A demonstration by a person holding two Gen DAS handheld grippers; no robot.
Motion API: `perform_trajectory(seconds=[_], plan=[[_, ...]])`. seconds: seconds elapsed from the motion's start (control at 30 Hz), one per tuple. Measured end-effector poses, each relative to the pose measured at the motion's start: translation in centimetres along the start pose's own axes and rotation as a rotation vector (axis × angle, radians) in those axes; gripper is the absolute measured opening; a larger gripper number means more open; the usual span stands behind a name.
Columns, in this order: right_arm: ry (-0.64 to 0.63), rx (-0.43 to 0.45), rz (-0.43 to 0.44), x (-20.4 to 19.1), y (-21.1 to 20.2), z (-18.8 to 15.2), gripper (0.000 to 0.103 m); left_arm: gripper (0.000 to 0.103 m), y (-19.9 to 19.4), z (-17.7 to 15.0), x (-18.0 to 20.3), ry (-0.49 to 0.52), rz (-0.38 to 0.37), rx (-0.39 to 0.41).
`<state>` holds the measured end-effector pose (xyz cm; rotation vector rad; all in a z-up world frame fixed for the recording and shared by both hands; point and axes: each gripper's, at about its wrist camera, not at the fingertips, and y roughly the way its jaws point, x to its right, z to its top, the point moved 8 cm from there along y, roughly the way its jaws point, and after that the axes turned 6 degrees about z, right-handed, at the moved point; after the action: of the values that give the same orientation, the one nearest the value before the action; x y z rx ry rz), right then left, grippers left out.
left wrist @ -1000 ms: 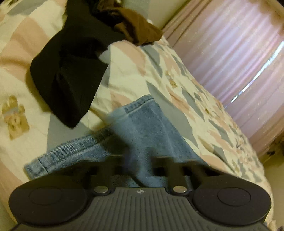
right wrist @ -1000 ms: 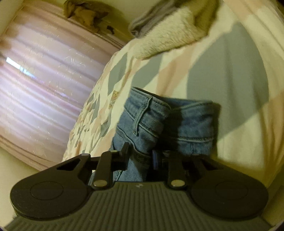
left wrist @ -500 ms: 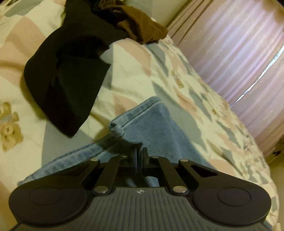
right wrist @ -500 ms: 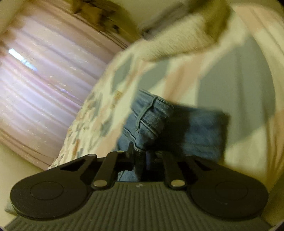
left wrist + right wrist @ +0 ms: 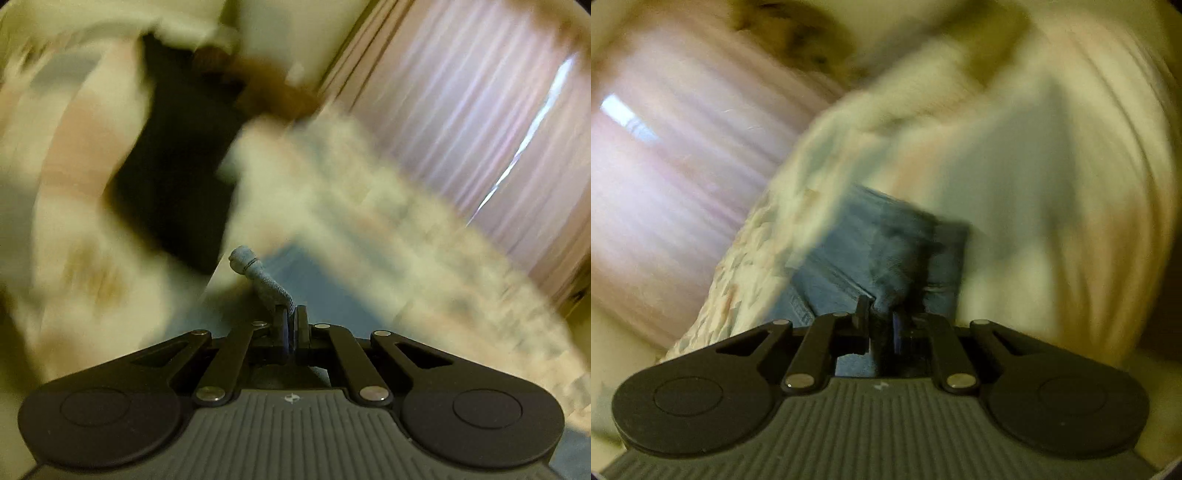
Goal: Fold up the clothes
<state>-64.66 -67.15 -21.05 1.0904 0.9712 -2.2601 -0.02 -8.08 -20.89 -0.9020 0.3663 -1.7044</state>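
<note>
the left gripper [image 5: 291,325] is pinched tight on a twisted bit of the jeans [image 5: 266,286], and the right gripper [image 5: 881,325] is clamped narrow on a bunched fold of the same jeans [image 5: 886,254], which lie on the bed [image 5: 1052,206] near its curtain-side edge. both views are smeared, so this reads as a carry mid-fold. the next move likely calls for keeping both pinches level and laying the denim flat. farther off, a black garment [image 5: 173,184] and a brown garment [image 5: 280,96] crowd the bed's far end; the bedspread between looks open. the curtain [image 5: 480,110] hangs beyond the edge.
</note>
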Motion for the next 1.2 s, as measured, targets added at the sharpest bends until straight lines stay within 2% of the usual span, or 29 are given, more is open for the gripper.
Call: perform_trajectory(seconds=[0.07, 0.13, 0.33, 0.4, 0.5, 0.57, 0.63, 0.77, 0.83, 0.9, 0.97, 1.07, 1.13, 1.2], plan=[[0.016, 0.027, 0.024, -0.1, -0.4, 0.2, 0.009, 0.002, 0.1, -1.0, -1.0, -0.042, -0.006, 0.004], [-0.079, 0.04, 0.02, -2.2, -0.9, 0.9, 0.009, 0.0, -0.4, -0.2, -0.8, -0.05, -0.014, 0.021], [-0.186, 0.117, 0.109, -7.0, -4.2, 2.4, 0.009, 0.0, -3.0, 1.9, 0.5, 0.005, -0.068, 0.096], [-0.193, 0.106, 0.084, -6.3, -4.5, 2.4, 0.009, 0.0, -3.0, 1.4, 0.3, 0.021, -0.053, 0.087], [-0.16, 0.033, -0.02, -2.8, -2.3, 1.3, 0.009, 0.001, -2.9, 0.7, 0.0, 0.046, -0.031, 0.074], [-0.102, 0.034, -0.022, -1.4, -1.8, 0.9, 0.009, 0.0, -2.9, 0.2, -0.3, 0.063, -0.017, 0.066], [-0.082, 0.063, 0.017, -2.3, -2.5, 1.5, 0.009, 0.001, -3.2, 0.2, -0.5, 0.048, -0.026, 0.073], [-0.177, 0.101, 0.085, -6.7, -3.9, 3.3, 0.009, 0.002, -5.1, 2.3, 0.5, 0.058, -0.086, 0.133], [-0.217, 0.113, 0.093, -8.1, -4.4, 3.8, 0.009, 0.002, -6.3, 3.5, 1.6, 0.082, -0.109, 0.175], [-0.216, 0.096, 0.061, -7.3, -4.1, 3.7, 0.009, 0.002, -7.1, 4.1, 2.0, 0.093, -0.12, 0.208], [-0.196, 0.071, 0.016, -5.6, -3.4, 3.2, 0.009, 0.002, -7.4, 3.7, 1.8, 0.1, -0.116, 0.208], [-0.136, 0.026, -0.041, -2.0, -2.3, 1.4, 0.009, 0.002, -5.2, 1.4, 0.4, 0.108, -0.061, 0.126], [-0.077, 0.036, -0.025, -0.6, -2.4, 0.8, 0.008, 0.001, -4.0, 0.0, -0.7, 0.097, -0.034, 0.085], [-0.058, 0.039, -0.017, -0.6, -2.7, 1.0, 0.009, 0.006, -3.1, -1.4, -1.7, 0.081, -0.011, 0.05]])
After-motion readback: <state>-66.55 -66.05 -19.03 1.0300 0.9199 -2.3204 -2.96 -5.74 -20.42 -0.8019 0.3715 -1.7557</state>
